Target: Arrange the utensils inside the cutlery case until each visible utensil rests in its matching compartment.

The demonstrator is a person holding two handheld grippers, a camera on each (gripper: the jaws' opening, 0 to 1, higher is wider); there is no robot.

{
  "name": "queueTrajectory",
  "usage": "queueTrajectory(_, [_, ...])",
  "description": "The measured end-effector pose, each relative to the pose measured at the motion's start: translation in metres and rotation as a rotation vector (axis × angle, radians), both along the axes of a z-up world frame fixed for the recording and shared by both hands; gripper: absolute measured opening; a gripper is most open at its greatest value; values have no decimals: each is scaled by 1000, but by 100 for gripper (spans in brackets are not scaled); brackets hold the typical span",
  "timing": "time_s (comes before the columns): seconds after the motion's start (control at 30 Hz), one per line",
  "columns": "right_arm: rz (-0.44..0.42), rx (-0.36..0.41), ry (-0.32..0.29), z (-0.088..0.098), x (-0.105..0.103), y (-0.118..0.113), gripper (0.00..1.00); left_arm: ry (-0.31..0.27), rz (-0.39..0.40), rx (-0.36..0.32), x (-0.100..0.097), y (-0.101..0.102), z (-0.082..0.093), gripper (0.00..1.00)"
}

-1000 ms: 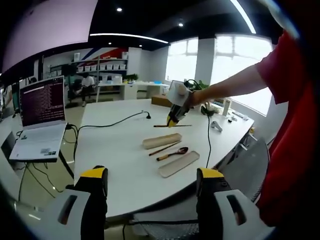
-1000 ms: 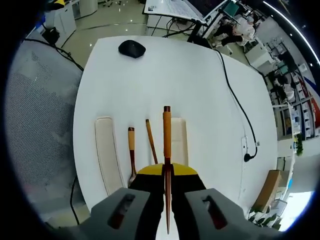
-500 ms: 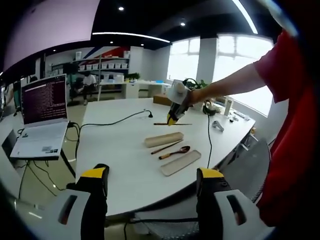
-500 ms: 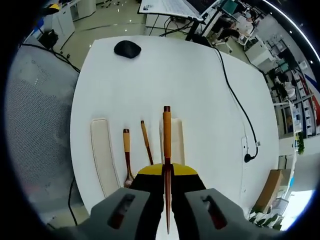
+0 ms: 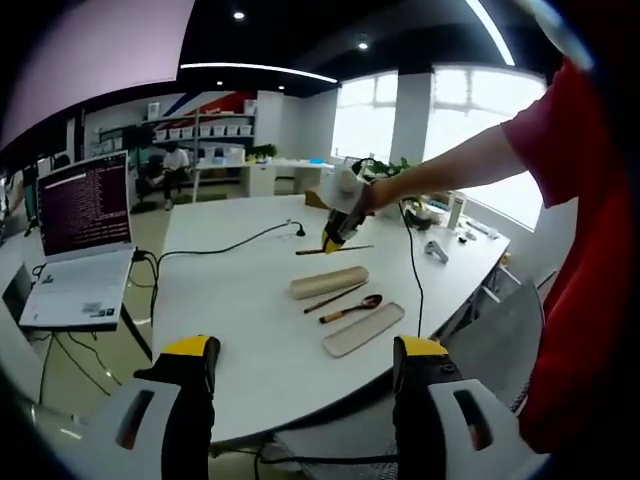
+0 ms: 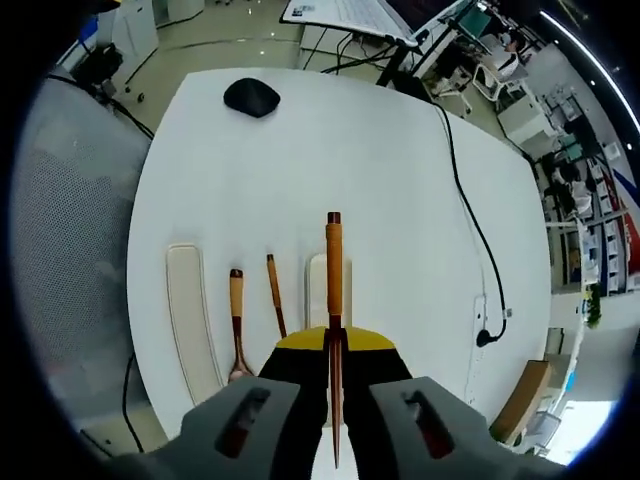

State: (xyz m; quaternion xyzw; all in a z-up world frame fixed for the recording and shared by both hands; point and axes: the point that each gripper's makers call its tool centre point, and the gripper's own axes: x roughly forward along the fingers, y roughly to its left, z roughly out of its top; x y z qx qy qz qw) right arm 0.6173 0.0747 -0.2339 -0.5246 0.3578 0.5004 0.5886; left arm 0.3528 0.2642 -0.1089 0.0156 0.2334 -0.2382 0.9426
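Right gripper (image 6: 333, 352) clamping a wooden chopstick (image 6: 333, 290) between its closed jaws, the stick running straight forward along them and hanging in the air above the white table (image 6: 350, 150). In the left gripper view, same gripper (image 5: 333, 236) hovering over the far side of the table, chopstick (image 5: 335, 250) sticking out sideways – a person's bare arm (image 5: 470, 170) reaching in behind it.

Lying on the table below, side by side: the flat case lid (image 6: 190, 320), a wooden spoon (image 6: 237, 320), a second chopstick (image 6: 274, 308) and the case tray (image 6: 318, 290), the tray directly beneath the held stick. Spoon and loose chopstick resting on the tabletop between lid and tray, outside both. Seen from the left gripper view, tray (image 5: 329, 282), chopstick (image 5: 333, 297), spoon (image 5: 350, 308) and lid (image 5: 363, 329) sitting in a row near the table's middle.

Left gripper (image 5: 305, 385) hanging well back from the table edge – jaws spread wide, gripping nothing.

Black mouse (image 6: 251, 97) at the far end of the table; black cable (image 6: 470, 210) trailing across it; laptop (image 5: 80, 240) standing on a side surface.
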Motion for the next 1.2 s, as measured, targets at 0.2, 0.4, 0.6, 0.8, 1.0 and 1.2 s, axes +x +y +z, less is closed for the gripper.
queueTrajectory(0.2, [-10, -4, 52, -2, 3, -2, 0, 16, 1, 10, -3, 0, -4, 75])
queueTrajectory(0.4, [-3, 5, 93, 0, 7, -3, 0, 22, 4, 26, -2, 2, -6, 74])
queueTrajectory(0.6, [-7, 14, 114, 0, 0, -2, 0, 18, 8, 30, -1, 3, -3, 75])
queueTrajectory(0.8, [-4, 9, 117, -2, 0, -4, 0, 30, 2, 22, -3, -3, -9, 74])
queueTrajectory(1.0, [-10, 13, 116, -6, 2, -8, 0, 28, 5, 24, -3, -2, -8, 74])
queueTrajectory(1.2, [-37, 30, 137, -5, 3, -11, 0, 28, 10, 29, -5, 0, -9, 74])
